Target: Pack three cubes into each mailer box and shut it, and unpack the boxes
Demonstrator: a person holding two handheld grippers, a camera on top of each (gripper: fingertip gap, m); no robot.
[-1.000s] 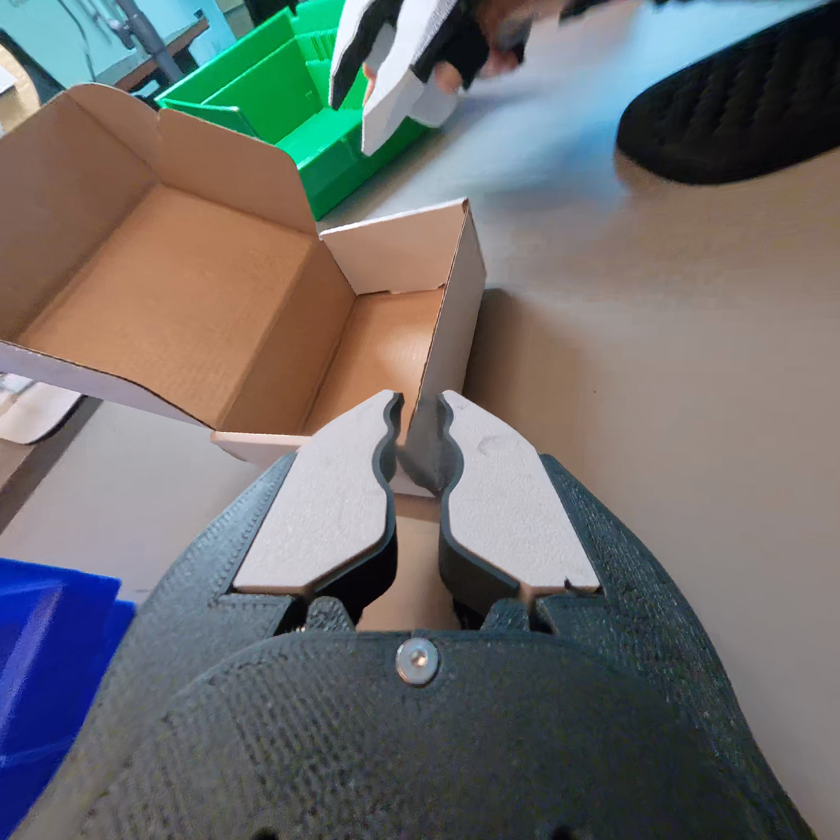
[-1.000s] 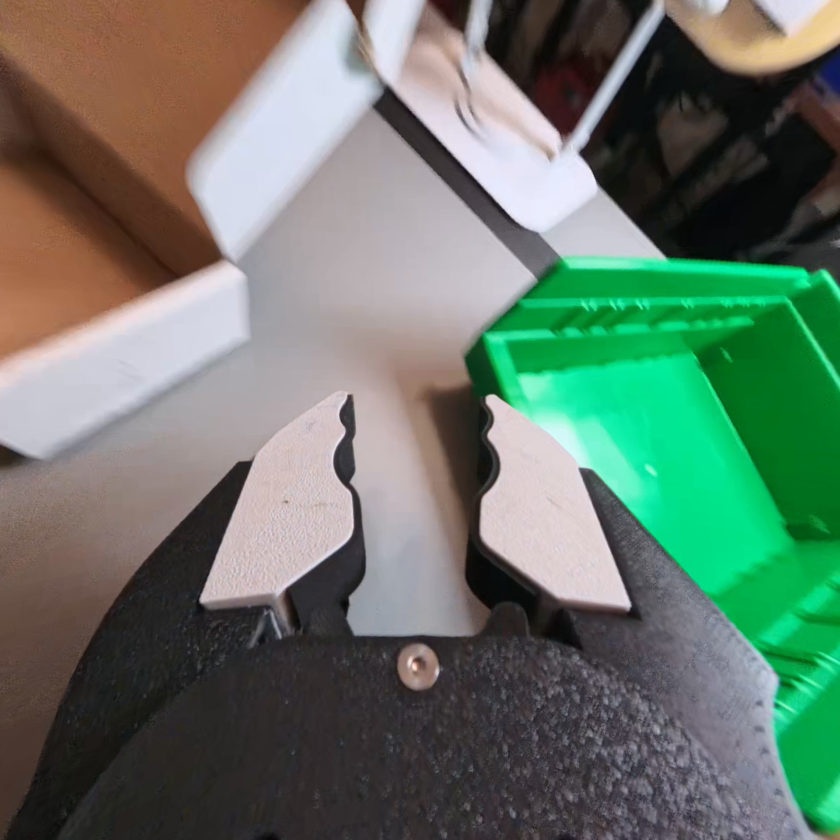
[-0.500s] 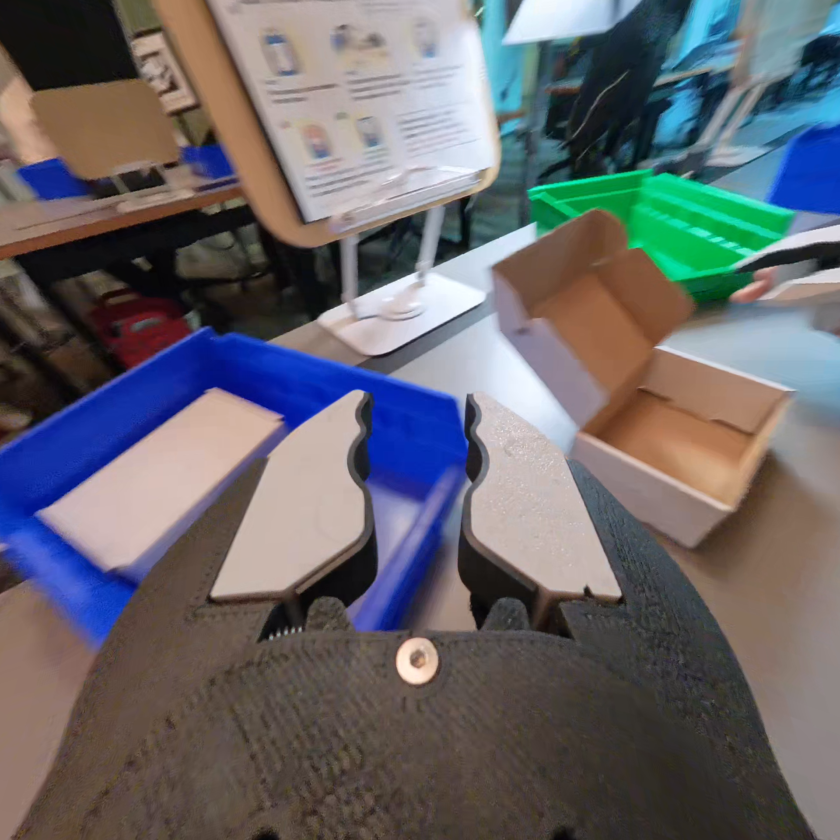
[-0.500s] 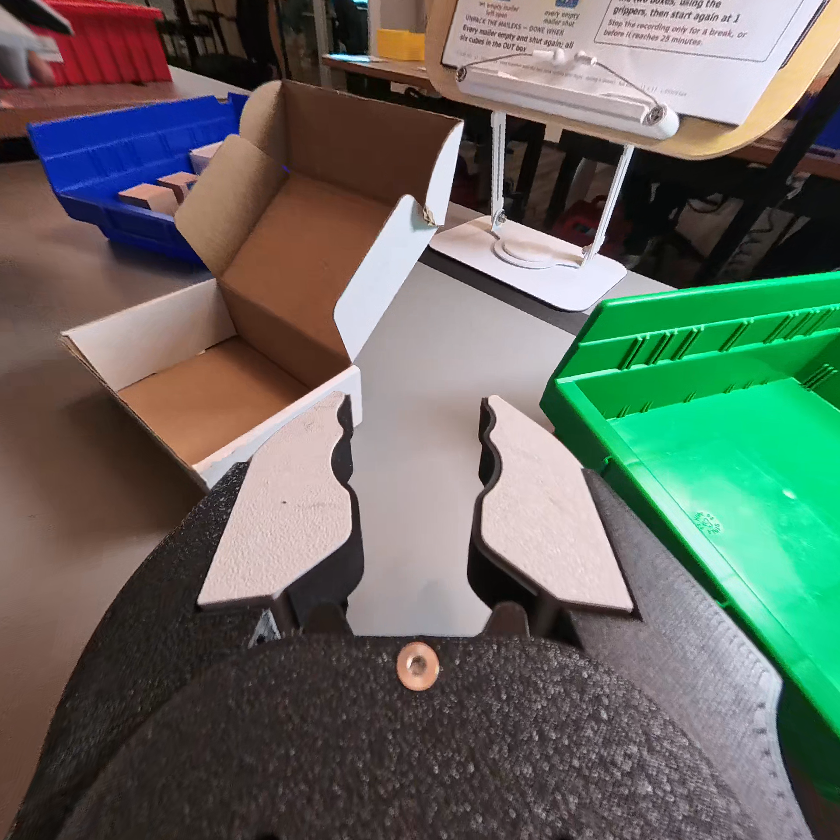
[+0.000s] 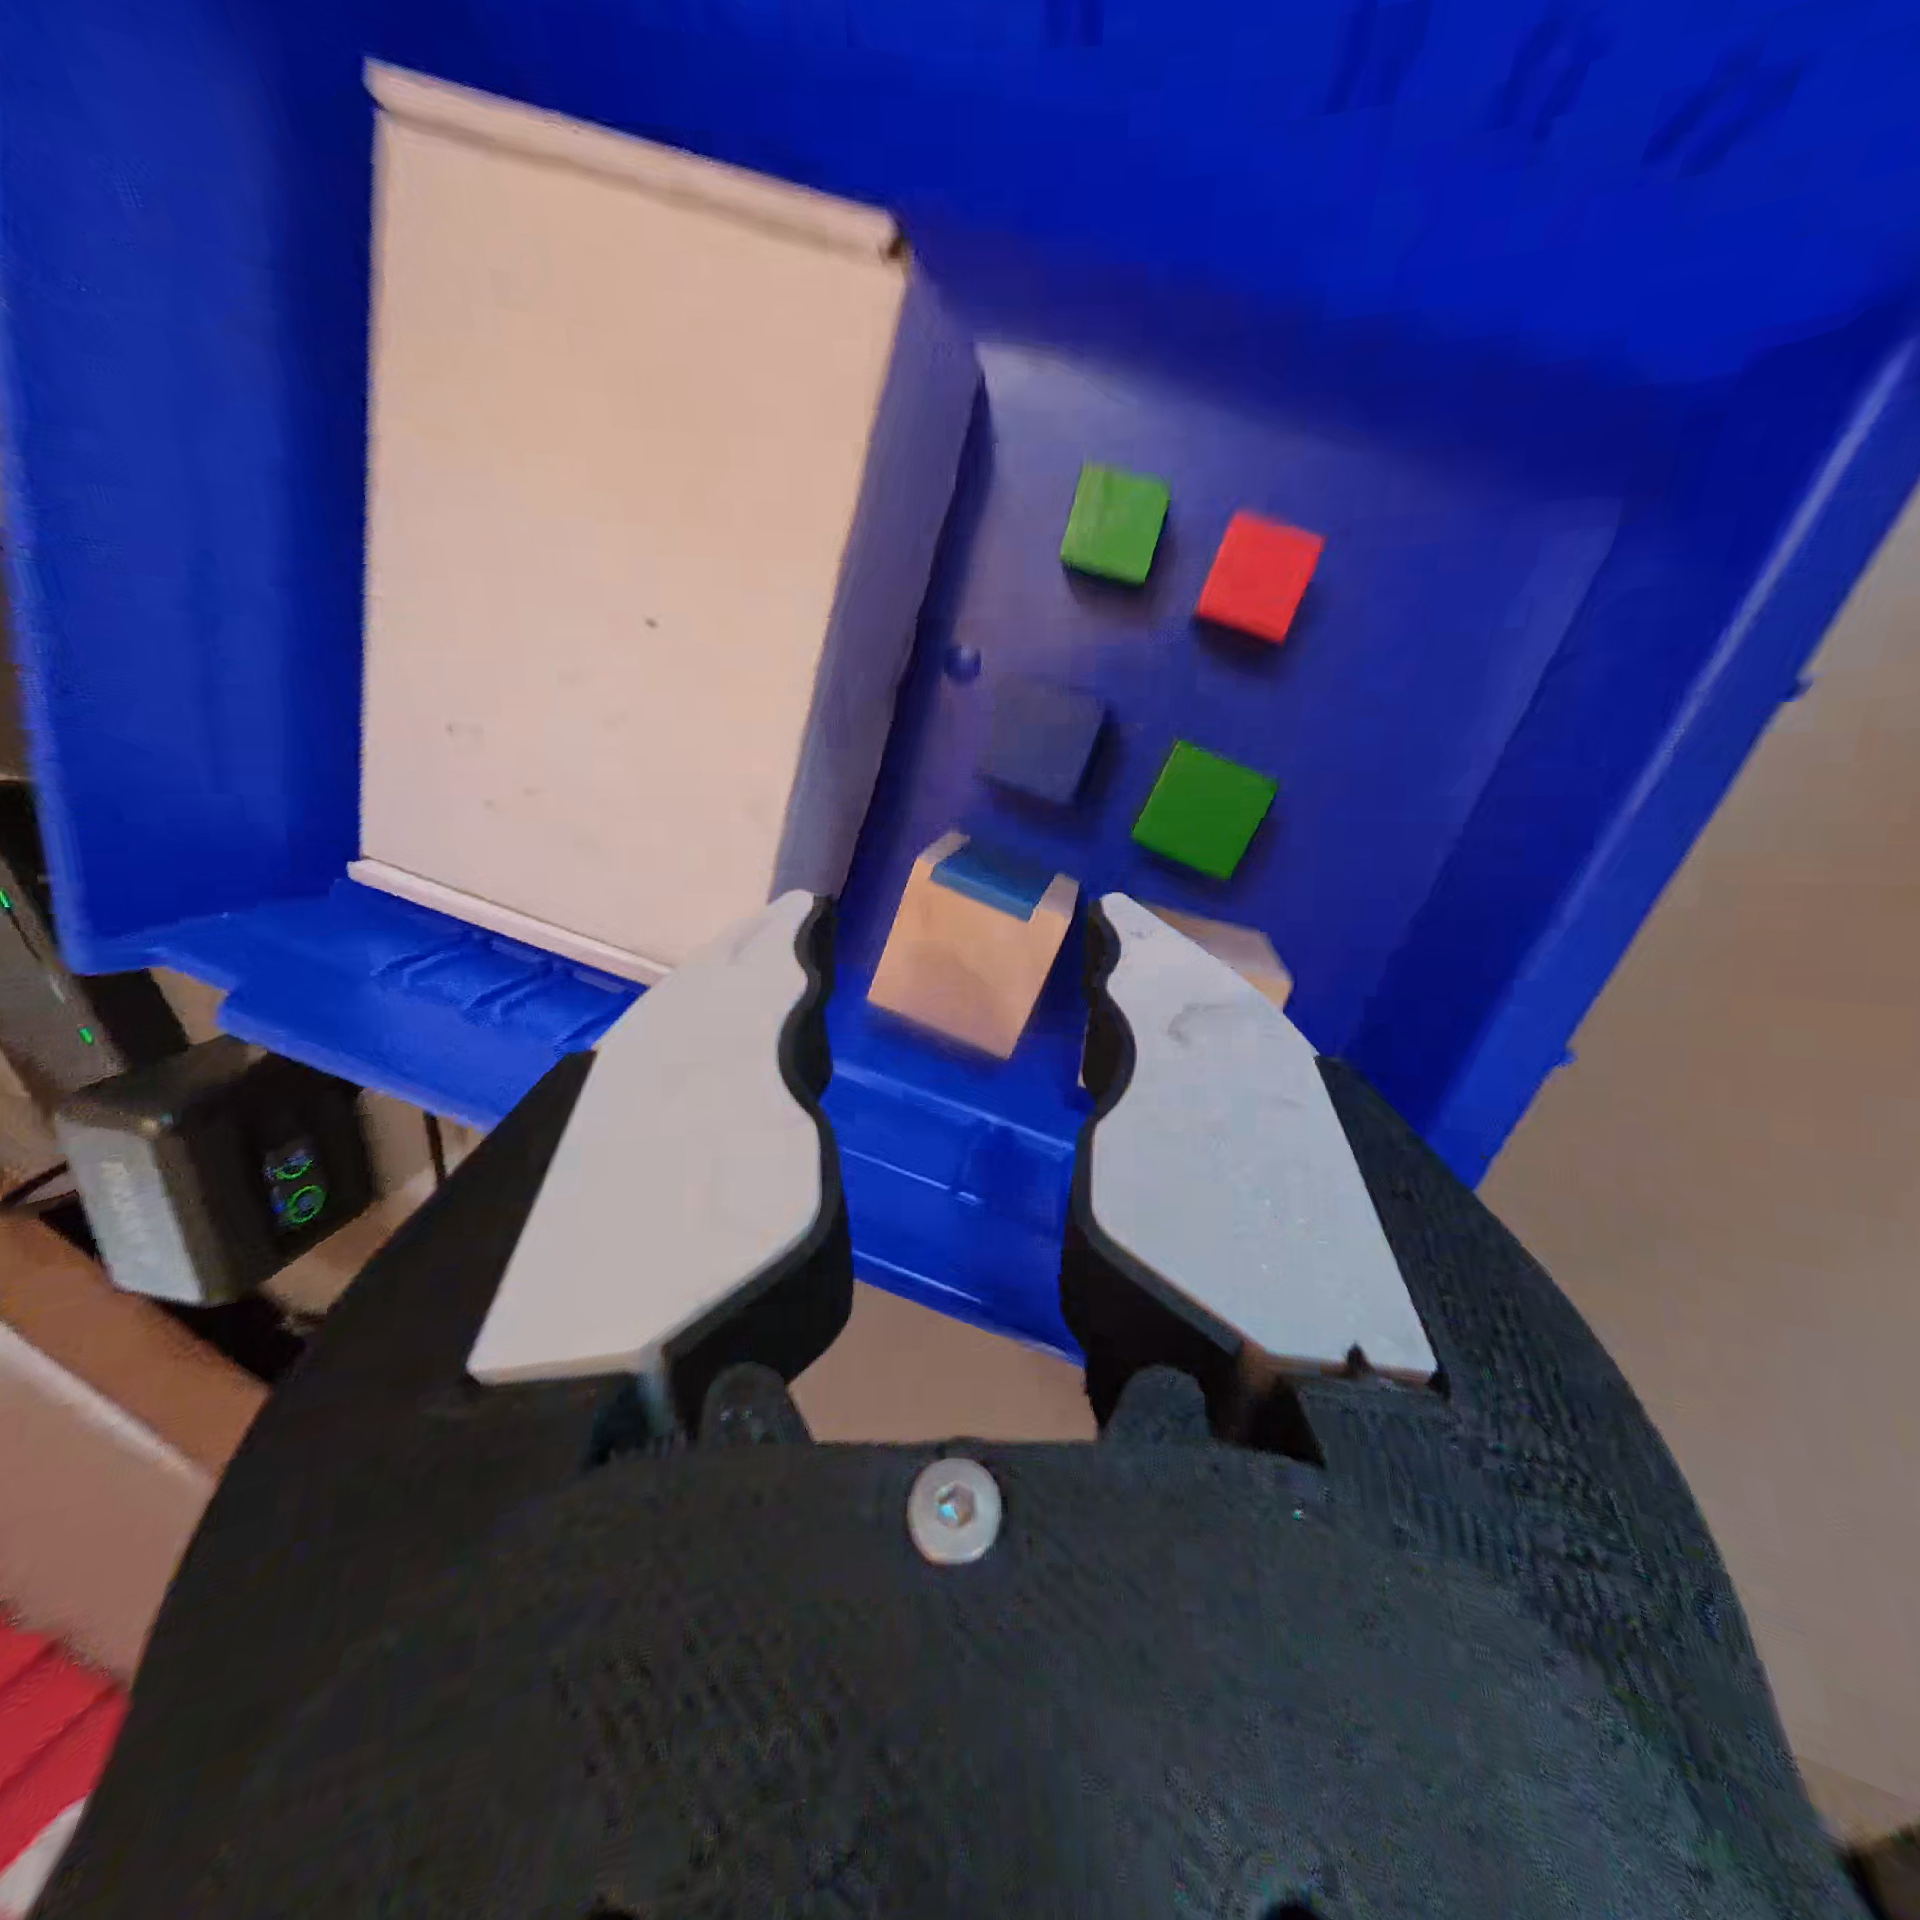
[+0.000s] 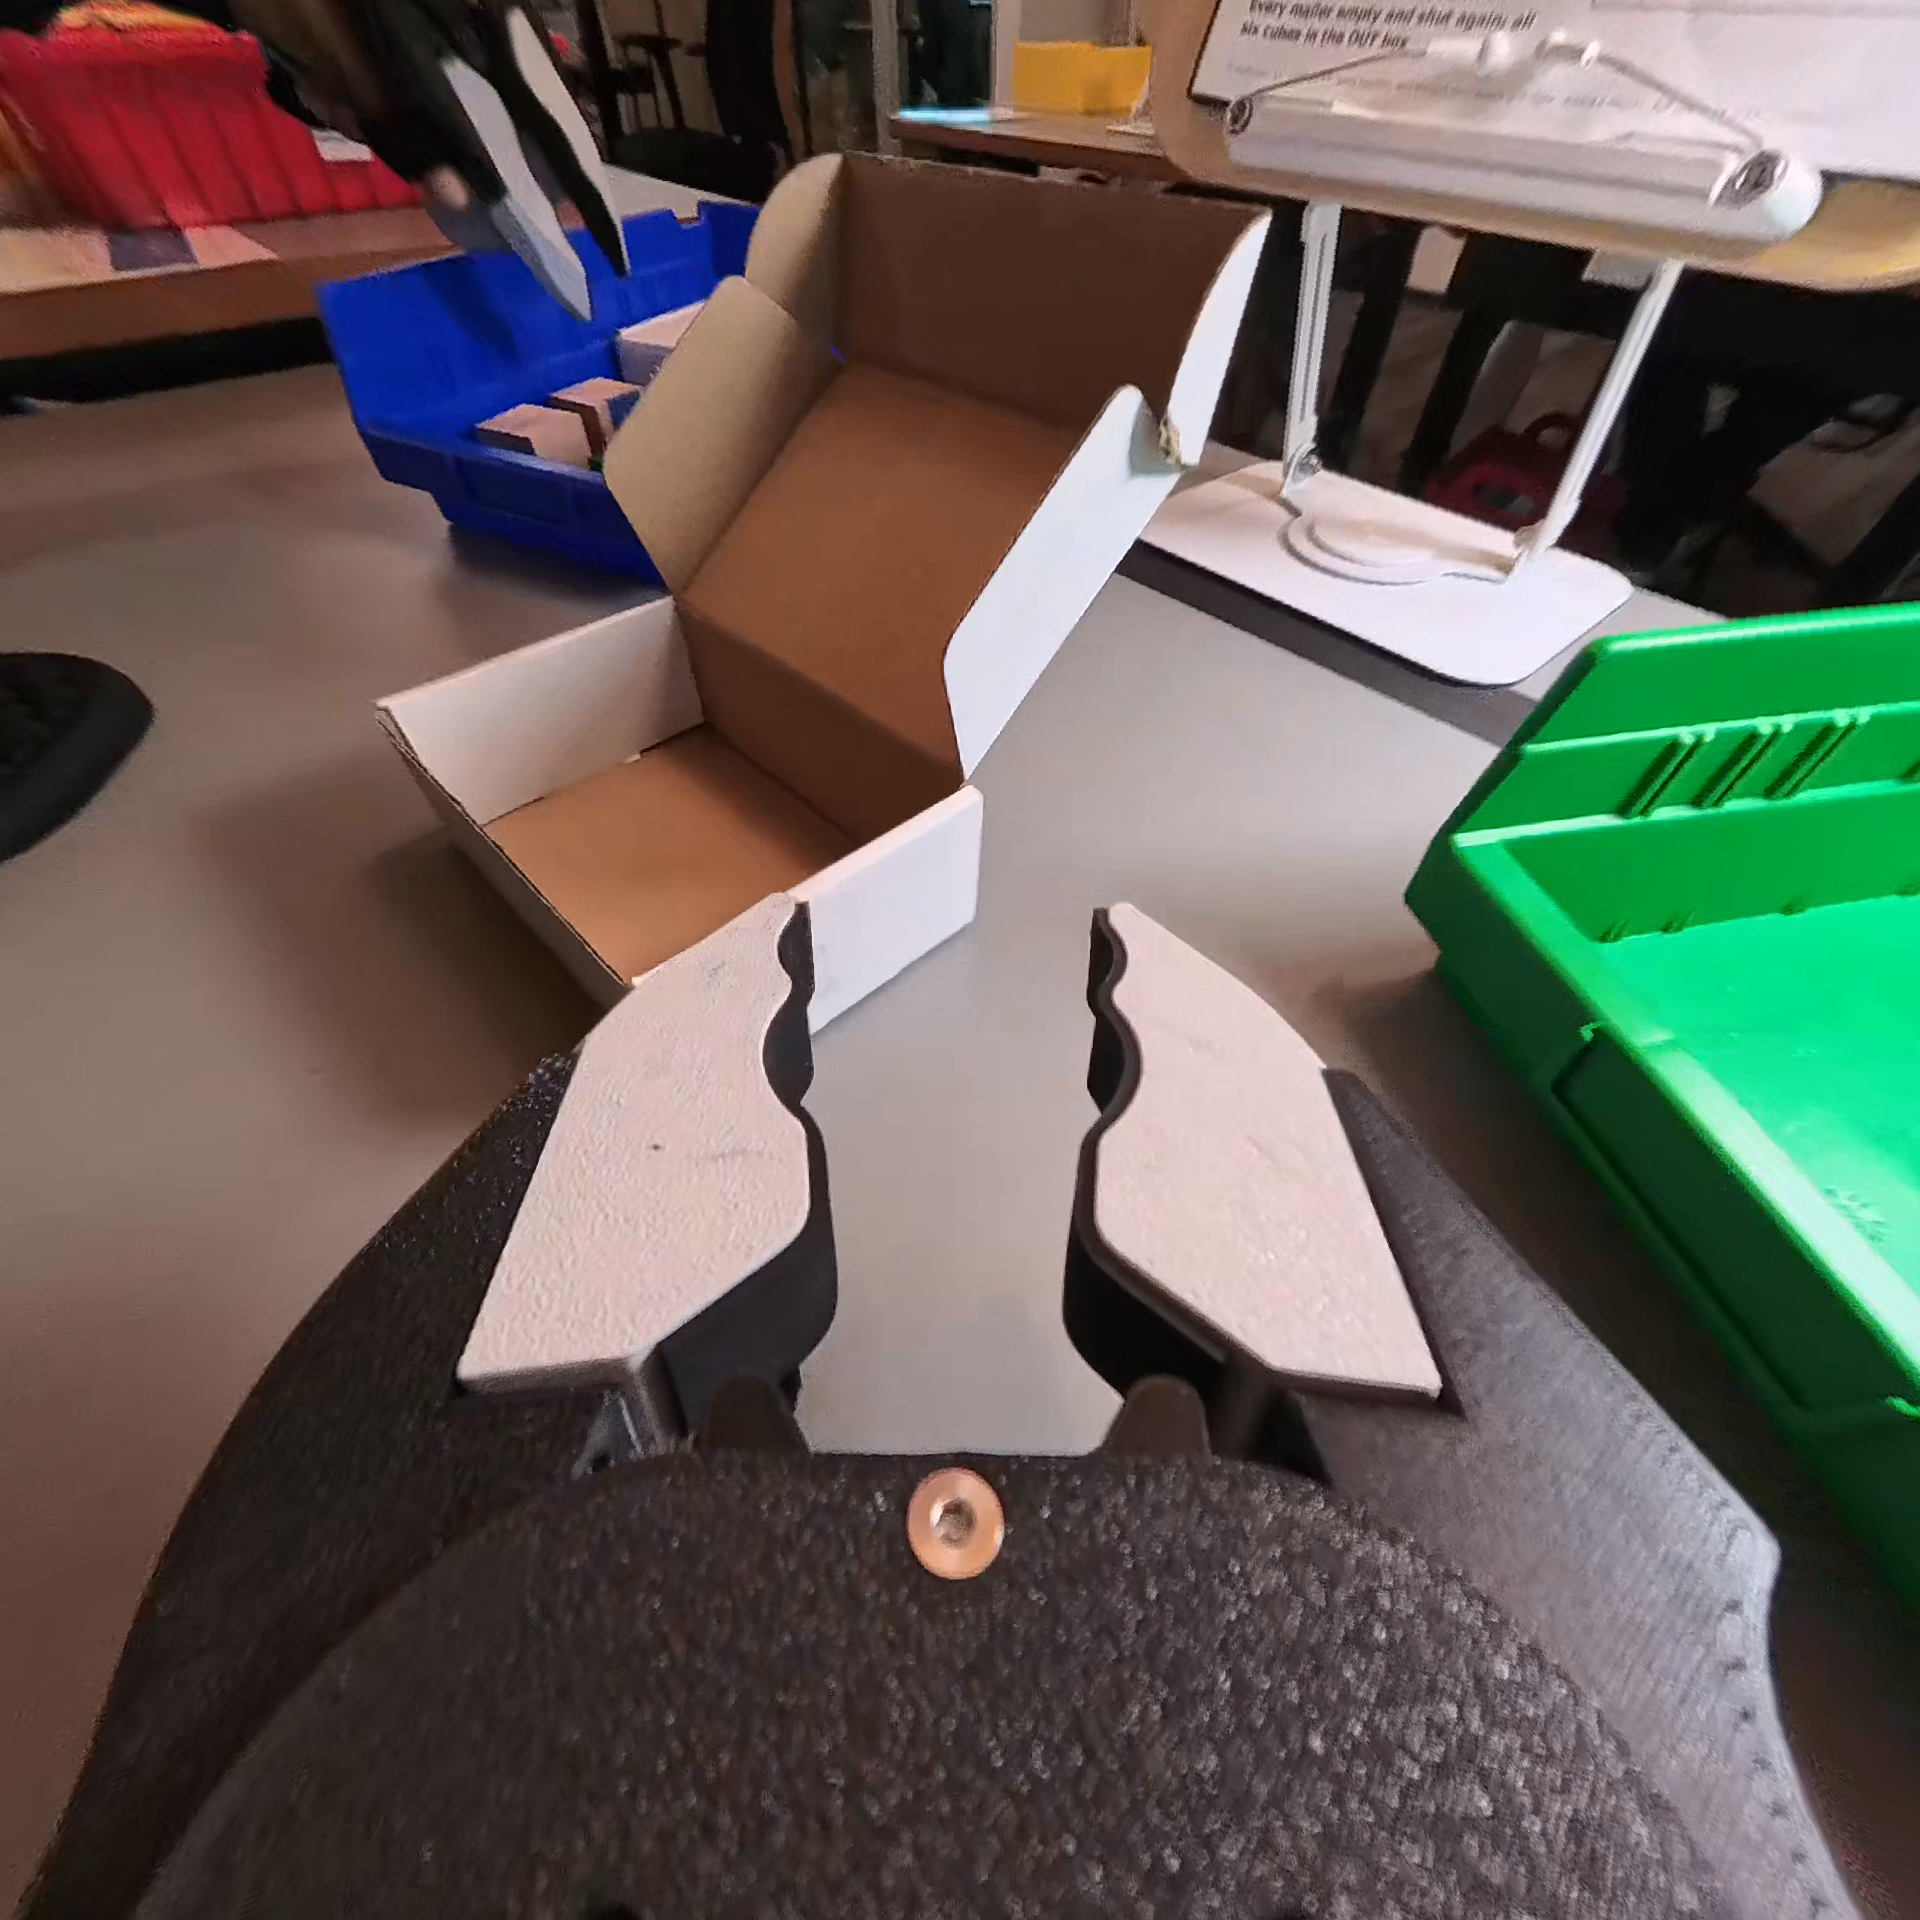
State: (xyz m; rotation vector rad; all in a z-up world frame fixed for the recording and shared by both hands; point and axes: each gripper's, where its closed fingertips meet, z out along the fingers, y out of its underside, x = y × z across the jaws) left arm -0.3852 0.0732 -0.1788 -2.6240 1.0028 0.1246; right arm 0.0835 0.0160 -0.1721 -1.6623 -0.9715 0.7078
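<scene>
My left gripper [image 5: 954,925] is open and empty, pointing down into a blue bin [image 5: 1558,260]. In the bin lie a shut white mailer box [image 5: 613,561] and several wooden cubes: two green-topped [image 5: 1114,522] [image 5: 1203,808], a red-topped [image 5: 1257,578], a dark-topped [image 5: 1044,740] and a blue-topped cube [image 5: 971,951] that sits just beyond my fingertips. My right gripper [image 6: 948,935] is open and empty above the table, beside an open, empty white mailer box [image 6: 727,769]. The left gripper also shows far off in the right wrist view [image 6: 540,208], over the blue bin [image 6: 457,416].
An empty green bin [image 6: 1714,987] stands to the right of my right gripper. A white stand [image 6: 1392,582] holding an instruction board is behind the open box. A black pad [image 6: 52,727] lies at the left table edge. A black device with green lights [image 5: 218,1184] sits below the blue bin. The gap from one gripper's tips to the other's is roughly 50 centimeters. It is some 5 centimeters from my left tips to the blue-topped cube [image 5: 971,951]. It turns up in the right wrist view [image 6: 600,390] as well.
My left gripper has let go of the open mailer box, swung left and now points down over the cubes in the blue bin. My right gripper has drawn back and steadied by the open box.
</scene>
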